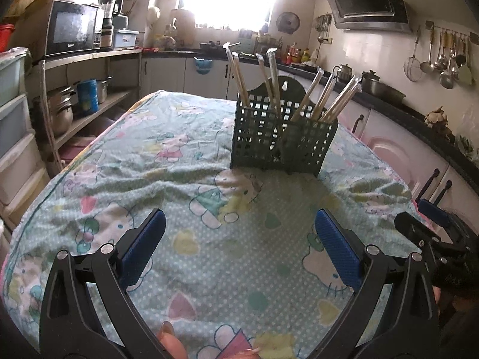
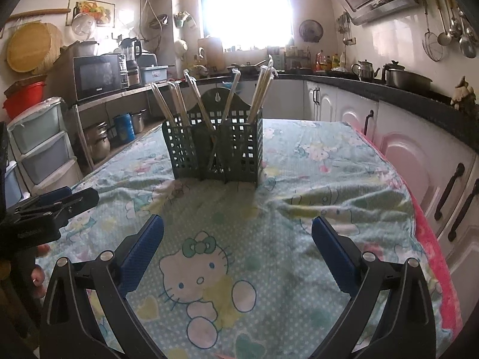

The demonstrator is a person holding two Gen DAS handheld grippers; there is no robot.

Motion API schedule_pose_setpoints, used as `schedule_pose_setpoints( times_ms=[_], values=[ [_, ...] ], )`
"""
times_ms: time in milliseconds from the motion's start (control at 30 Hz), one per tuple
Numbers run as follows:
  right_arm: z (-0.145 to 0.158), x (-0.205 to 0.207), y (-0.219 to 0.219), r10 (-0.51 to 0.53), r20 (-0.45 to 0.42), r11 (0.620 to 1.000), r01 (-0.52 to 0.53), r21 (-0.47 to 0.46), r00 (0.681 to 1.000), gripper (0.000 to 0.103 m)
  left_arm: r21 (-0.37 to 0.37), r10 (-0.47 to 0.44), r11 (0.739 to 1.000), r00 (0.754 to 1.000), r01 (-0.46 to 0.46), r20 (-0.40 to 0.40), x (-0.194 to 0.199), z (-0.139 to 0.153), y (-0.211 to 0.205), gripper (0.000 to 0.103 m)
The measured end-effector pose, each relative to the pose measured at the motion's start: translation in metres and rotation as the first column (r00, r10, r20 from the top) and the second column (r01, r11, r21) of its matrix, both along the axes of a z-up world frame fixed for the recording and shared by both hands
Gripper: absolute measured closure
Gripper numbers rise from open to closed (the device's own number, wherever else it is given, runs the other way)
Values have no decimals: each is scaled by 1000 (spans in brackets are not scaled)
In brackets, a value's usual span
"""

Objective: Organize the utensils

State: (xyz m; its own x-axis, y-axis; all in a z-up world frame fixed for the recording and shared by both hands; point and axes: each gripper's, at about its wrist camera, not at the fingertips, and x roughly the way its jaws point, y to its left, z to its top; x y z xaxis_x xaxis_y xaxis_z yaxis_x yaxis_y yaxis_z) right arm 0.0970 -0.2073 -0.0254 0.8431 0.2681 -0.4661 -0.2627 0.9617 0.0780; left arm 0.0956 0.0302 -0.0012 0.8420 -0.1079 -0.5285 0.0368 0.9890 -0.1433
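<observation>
- risk: the green slotted caddy looks light and stands free on a rumpled cartoon-print cloth; a sideways nudge from either tool would likely tip or slide it.
- risk: the wrapped chopsticks lean outward at different angles, so a jaw passing near the tops could catch one and lever it out.
- left gripper: jaws spread wide, nothing between the blue pads.
- right gripper: likewise wide apart and empty.
- caddy sits ahead of both tools, well apart from the fingertips, near the table's far half; chopsticks stand in its compartments.
- no loose utensils visible on the cloth; task looks near done.
</observation>
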Motion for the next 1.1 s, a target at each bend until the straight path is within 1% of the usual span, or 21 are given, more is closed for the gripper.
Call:
schedule_pose_setpoints(
  times_ms=[100,300,600,833,1100],
  values=[
    [-4,-2,-1,-5,7,1000,5,8,1000,6,3,8,1000,1000,-8,12,-3,-4,2,11],
    [-5,-10,-3,-18,68,1000,18,10,998,6,6,8,1000,998,-8,61,-10,-2,1,11],
    [-5,-17,-4,-29,128,1000,27,16,991,6,-11,-30,999,993,32,115,-16,-1,-3,11],
    [-6,-19,-2,-30,127,999,29,15,991,6,-2,-30,1000,993,30,117,-18,-2,-5,11],
    [-7,-17,1,-18,122,1000,18,1,992,6,-11,-26,1000,994,27,106,-18,-4,-3,11]
  ],
)
